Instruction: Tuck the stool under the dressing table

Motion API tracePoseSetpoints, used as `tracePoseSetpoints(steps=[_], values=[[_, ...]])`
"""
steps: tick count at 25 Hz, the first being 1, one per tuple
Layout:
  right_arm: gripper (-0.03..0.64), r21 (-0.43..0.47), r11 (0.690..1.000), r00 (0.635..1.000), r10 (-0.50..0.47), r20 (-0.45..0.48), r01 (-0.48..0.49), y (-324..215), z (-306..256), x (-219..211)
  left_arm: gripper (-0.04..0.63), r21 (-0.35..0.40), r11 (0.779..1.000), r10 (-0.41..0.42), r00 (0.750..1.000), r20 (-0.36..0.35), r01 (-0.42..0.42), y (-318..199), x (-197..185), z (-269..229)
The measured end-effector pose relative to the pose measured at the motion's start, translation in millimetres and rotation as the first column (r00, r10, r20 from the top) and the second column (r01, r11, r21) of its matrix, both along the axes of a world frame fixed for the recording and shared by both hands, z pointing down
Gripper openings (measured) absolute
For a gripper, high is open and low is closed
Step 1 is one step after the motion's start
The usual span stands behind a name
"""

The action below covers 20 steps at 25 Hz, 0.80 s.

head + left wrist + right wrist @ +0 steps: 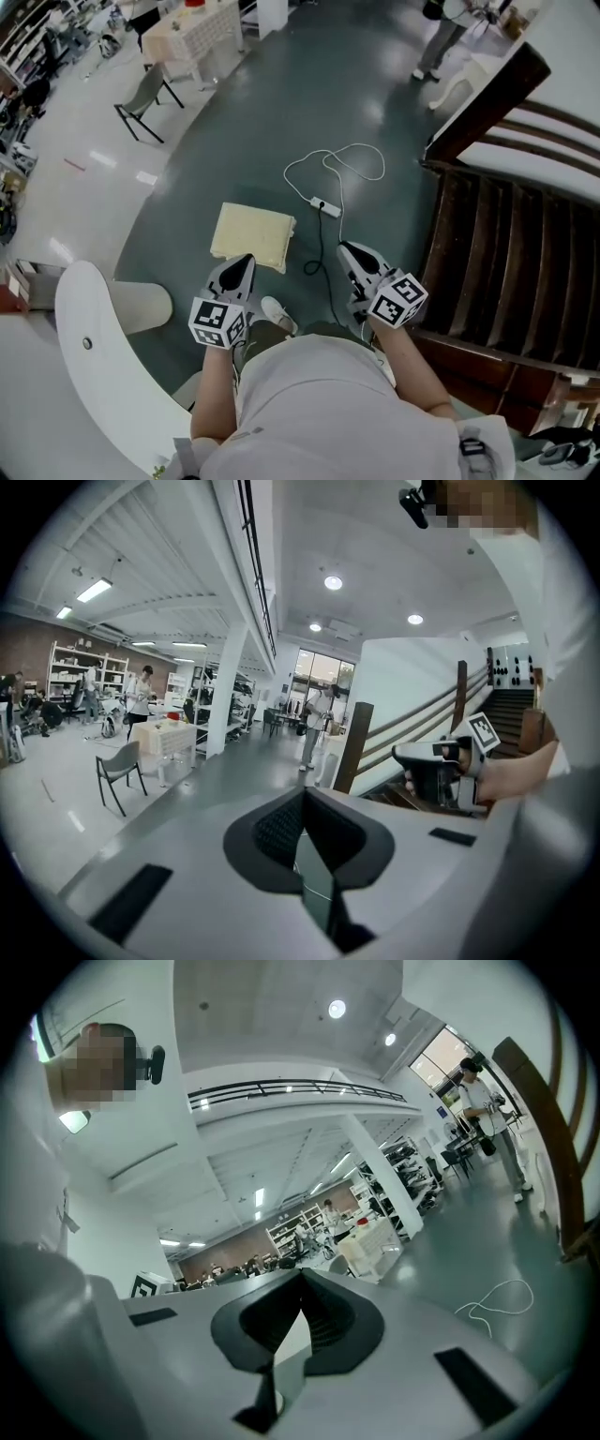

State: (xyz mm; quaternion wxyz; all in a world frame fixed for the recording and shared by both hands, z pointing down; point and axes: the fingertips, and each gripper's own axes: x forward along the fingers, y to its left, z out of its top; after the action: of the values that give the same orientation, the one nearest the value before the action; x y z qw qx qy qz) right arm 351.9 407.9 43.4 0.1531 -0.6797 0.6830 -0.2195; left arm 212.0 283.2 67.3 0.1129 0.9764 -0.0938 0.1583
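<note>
While the left tool and the right tool are hovering pressed together, empty, the cushioned stool is sitting on the floor just ahead, likely light, soft-topped, best gripped at its edge.

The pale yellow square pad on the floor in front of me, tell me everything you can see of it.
The pale yellow pad is roughly square with rounded corners and looks like soft padded fabric, faintly creased on top. It sits flat over the dark floor, slightly askew. The left gripper overlaps its near edge in the head view; contact cannot be told. A white cable lies to its right, apart. Anything beneath is hidden.
</note>
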Motion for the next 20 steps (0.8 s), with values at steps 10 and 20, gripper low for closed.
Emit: tracePoseSetpoints(steps=[10,20], values=[[0.008,-0.162,0.984,0.972,-0.105,-0.209,0.071,-138.1,15.9,-42.1,0.002,-0.026,0.996,-0.087,0.996,0.011,0.087,-127.6,-59.9,18.3],[0.009,-0.23,0.966,0.96,-0.172,-0.223,0.12,-212.6,24.6,-41.7,0.002,-0.093,0.98,-0.174,0.984,0.044,0.178,-175.5,-92.5,49.9]])
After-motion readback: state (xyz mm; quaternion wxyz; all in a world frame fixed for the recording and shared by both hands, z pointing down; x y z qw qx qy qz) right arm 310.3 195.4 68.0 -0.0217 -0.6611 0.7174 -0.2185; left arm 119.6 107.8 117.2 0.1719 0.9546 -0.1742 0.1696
